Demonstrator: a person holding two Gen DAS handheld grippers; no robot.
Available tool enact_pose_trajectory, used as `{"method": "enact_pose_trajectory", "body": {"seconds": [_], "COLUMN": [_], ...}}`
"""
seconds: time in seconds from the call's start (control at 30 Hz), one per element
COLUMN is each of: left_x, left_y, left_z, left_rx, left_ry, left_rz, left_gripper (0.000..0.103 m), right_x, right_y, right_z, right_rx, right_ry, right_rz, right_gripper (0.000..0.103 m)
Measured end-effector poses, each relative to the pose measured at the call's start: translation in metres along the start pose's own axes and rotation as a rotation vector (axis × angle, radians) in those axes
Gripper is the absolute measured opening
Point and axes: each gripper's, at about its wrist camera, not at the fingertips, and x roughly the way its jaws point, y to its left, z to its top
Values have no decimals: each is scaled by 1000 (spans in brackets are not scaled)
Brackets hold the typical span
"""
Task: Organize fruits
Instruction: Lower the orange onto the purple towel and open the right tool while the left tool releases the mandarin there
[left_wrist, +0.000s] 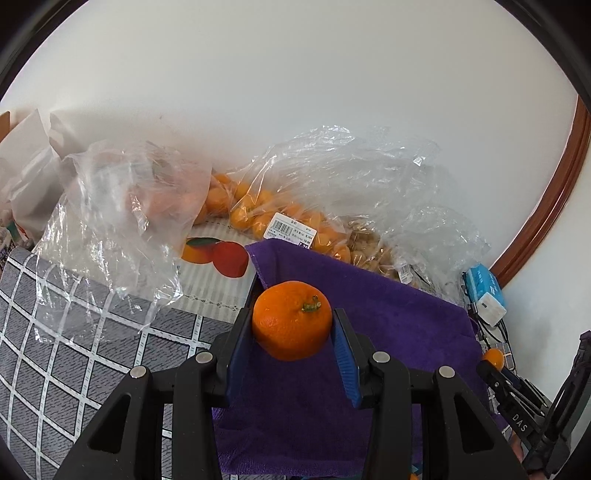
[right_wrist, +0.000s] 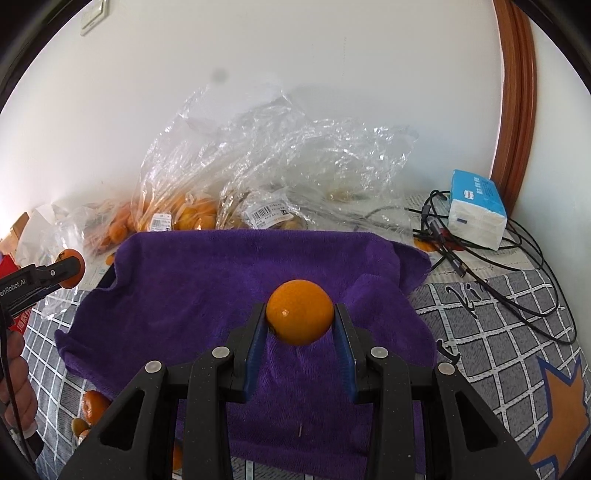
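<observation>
Left claw (left_wrist: 293, 325): closed on a large orange (left_wrist: 291, 319) with its stem stub turned up, both blue pads pressed to the fruit's sides, held just above the purple towel (left_wrist: 388, 306). Right claw (right_wrist: 300, 317): closed on a smaller, smooth orange (right_wrist: 300, 312), likewise above the purple towel near its right part. In the right wrist view the left claw appears at the far left edge with its fruit between the tips; in the left wrist view the right claw shows at the lower right with a small orange fruit at its tip.

Behind the towel, against the white wall (right_wrist: 258, 92): crumpled clear plastic bags (right_wrist: 258, 158), one holding many small orange fruits (left_wrist: 255, 214) and bearing a printed price label (left_wrist: 291, 230). A blue-and-white tissue pack (right_wrist: 476, 210) lies at the right on a tangle of black cables (right_wrist: 517, 258). The tabletop carries a grey checked cloth (left_wrist: 92, 350). Loose small oranges (right_wrist: 94, 406) rest on this cloth beside the towel's near-left edge.
</observation>
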Motion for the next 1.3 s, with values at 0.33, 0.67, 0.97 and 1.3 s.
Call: {"method": "enact_pose_trajectory", "body": {"seconds": [0.33, 0.67, 0.97, 1.3], "left_x": [28, 38, 39, 17], "left_y": [-1, -5, -7, -18], "left_z": [-7, -12, -14, -10], "left_rx": [28, 59, 80, 112], "left_ry": [66, 111, 108, 92], "left_rz": [39, 66, 76, 54], "left_gripper": [40, 40, 41, 56], "right_x": [29, 44, 48, 19], "right_y": [1, 7, 5, 8], "right_z": [-4, -9, -12, -10], "right_rx": [-25, -48, -51, -62], "right_ry": [52, 93, 110, 69], "right_rz": [-14, -33, -49, -75], "right_gripper": [35, 35, 36, 66]}}
